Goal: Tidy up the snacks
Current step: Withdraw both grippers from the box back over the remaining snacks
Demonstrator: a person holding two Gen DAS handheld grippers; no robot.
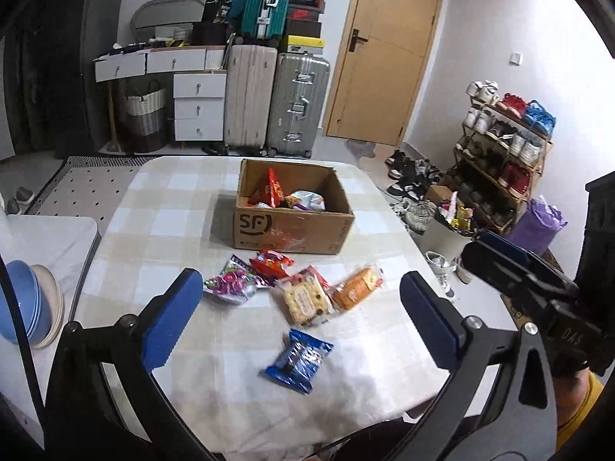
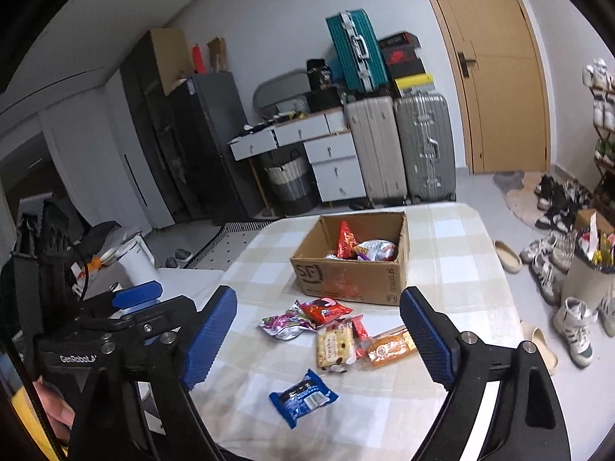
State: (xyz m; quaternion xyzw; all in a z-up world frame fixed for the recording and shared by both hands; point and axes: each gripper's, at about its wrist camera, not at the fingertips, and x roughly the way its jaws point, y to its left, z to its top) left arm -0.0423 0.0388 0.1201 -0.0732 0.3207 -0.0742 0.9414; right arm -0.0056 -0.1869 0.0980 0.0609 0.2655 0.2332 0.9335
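An open cardboard box [image 1: 292, 230] [image 2: 346, 280] with several snack packs inside stands mid-table. In front of it lie loose packs: a purple one [image 1: 230, 282] [image 2: 286, 322], a red one [image 1: 271, 265] [image 2: 324, 309], a pale cracker pack [image 1: 305, 301] [image 2: 334, 347], an orange one [image 1: 357, 288] [image 2: 392, 347] and a blue one [image 1: 298, 361] [image 2: 303, 397] nearest me. My left gripper [image 1: 301, 317] is open and empty above the packs. My right gripper [image 2: 319, 340] is open and empty too; it also shows at the right of the left wrist view [image 1: 496, 257].
The checked tablecloth [image 1: 173, 199] covers the table. Stacked bowls [image 1: 23, 303] sit on a side surface at left. Suitcases [image 1: 276, 103], drawers, a door, a shoe rack [image 1: 499, 153] and a bin [image 1: 447, 230] stand beyond the table.
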